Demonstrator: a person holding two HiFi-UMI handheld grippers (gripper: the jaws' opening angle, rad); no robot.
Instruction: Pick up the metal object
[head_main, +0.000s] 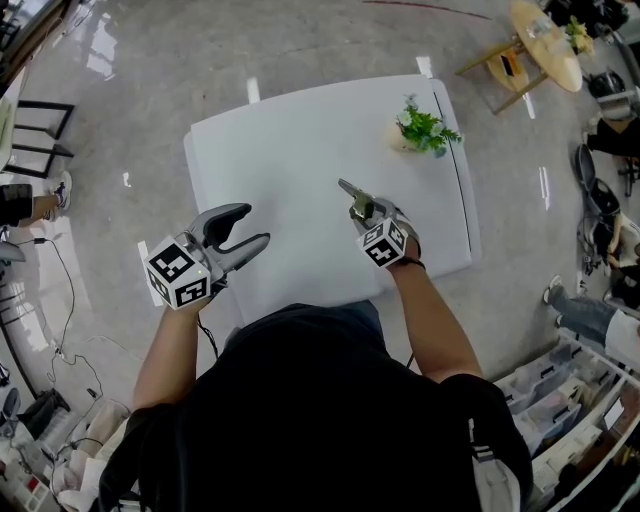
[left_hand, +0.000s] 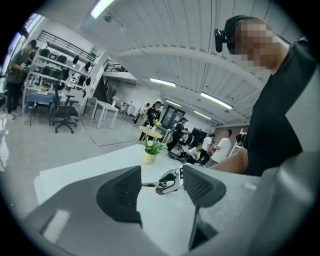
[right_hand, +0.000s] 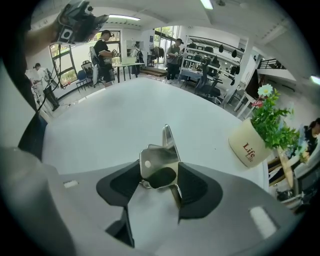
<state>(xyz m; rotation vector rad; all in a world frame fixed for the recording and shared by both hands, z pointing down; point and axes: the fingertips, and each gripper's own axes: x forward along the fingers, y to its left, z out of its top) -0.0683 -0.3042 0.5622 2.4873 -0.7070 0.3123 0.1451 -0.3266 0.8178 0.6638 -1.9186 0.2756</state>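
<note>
The metal object is a shiny bent steel bracket with a hole in one flap and a narrow arm pointing away. My right gripper is shut on it, both dark pads pressed against its sides. In the head view the metal object sticks out ahead of the right gripper over the middle of the white table. My left gripper hovers at the table's near left edge, jaws apart and empty. From the left gripper view, the left gripper frames the distant metal object.
A small cream pot with a green plant stands at the table's far right; the same pot shows right of the bracket. Chairs, desks and several people fill the room behind. A round wooden table stands far right.
</note>
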